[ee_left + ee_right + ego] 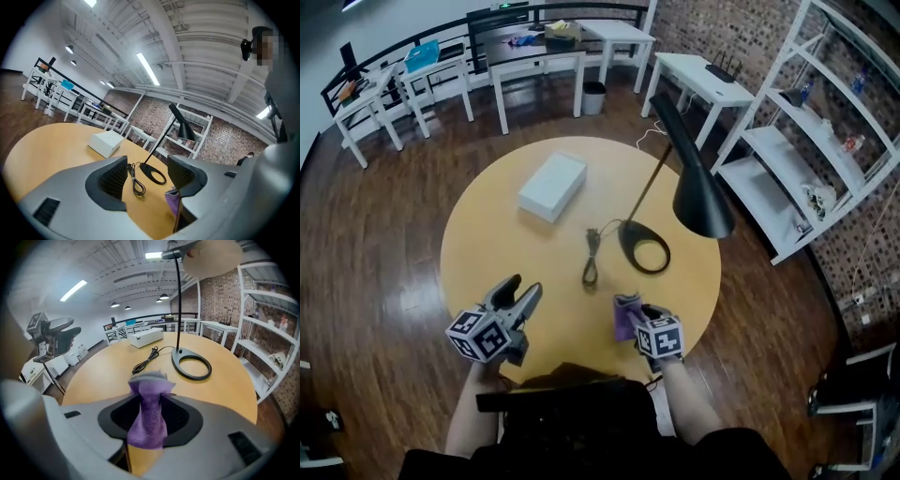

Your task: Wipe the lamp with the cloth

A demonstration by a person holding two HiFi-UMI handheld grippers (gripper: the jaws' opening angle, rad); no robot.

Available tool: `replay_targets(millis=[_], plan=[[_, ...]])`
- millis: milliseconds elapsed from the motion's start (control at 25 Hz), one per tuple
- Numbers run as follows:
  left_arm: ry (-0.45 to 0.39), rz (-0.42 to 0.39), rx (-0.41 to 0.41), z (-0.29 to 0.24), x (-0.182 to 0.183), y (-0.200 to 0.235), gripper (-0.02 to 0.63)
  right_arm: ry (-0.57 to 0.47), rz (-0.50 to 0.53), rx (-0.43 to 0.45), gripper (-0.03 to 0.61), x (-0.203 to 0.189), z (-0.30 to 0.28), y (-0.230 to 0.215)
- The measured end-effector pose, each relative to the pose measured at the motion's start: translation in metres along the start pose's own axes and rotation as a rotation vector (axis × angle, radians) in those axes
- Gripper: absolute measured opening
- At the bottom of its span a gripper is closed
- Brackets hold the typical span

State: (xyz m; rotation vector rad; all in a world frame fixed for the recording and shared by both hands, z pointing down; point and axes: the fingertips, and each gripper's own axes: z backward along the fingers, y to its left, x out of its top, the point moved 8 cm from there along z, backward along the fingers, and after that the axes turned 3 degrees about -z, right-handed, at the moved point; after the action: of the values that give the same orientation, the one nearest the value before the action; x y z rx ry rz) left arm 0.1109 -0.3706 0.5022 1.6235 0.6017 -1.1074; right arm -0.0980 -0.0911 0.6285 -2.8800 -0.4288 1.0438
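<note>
Now right tongs (151, 404) pinch purple cloth (146, 425) — left tongs (147, 174) (gaping) empty.

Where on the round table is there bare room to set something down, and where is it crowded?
Bare: the left side, between the white box and the left gripper. Crowded: the middle and right, with cord, lamp base and cloth.

I see bright, even light from ceiling tubes (147, 69); floor (403, 281) glares, fisheye bends edges, corners go black.
</note>
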Motion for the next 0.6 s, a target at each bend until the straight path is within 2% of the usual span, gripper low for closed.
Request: replay_targets(millis=[80, 120, 240, 360, 400, 480, 520, 600], plan=[[0.007, 0.026, -0.005, 0.003, -0.007, 0.007, 0.252, -0.027, -0.011, -0.003, 0.162, -0.002, 0.0, 0.001], [0.008, 0.039, -0.007, 0.005, -0.01, 0.01, 0.252, -0.043, -0.021, -0.003, 0.193, -0.002, 0.001, 0.002], [-0.002, 0.067, -0.015, 0.007, -0.009, 0.012, 0.252, -0.115, -0.062, 0.005, 0.198, 0.008, 0.013, 0.004], [-0.023, 0.088, -0.045, 0.006, -0.004, 0.005, 0.247, -0.233, -0.126, 0.07, 0.196, 0.022, 0.036, 0.008], [-0.03, 0.09, -0.058, 0.006, -0.001, 0.002, 0.239, -0.284, -0.158, 0.104, 0.189, 0.027, 0.046, 0.009], [-0.048, 0.081, -0.082, 0.006, 0.005, -0.003, 0.239, -0.401, -0.233, 0.169, 0.106, 0.035, 0.066, 0.009], [-0.061, 0.07, -0.088, 0.007, 0.009, -0.005, 0.237, -0.461, -0.27, 0.193, 0.103, 0.039, 0.076, 0.009], [-0.09, 0.042, -0.092, 0.008, 0.016, -0.005, 0.183, -0.584, -0.323, 0.217, 0.044, 0.045, 0.097, 0.008]])
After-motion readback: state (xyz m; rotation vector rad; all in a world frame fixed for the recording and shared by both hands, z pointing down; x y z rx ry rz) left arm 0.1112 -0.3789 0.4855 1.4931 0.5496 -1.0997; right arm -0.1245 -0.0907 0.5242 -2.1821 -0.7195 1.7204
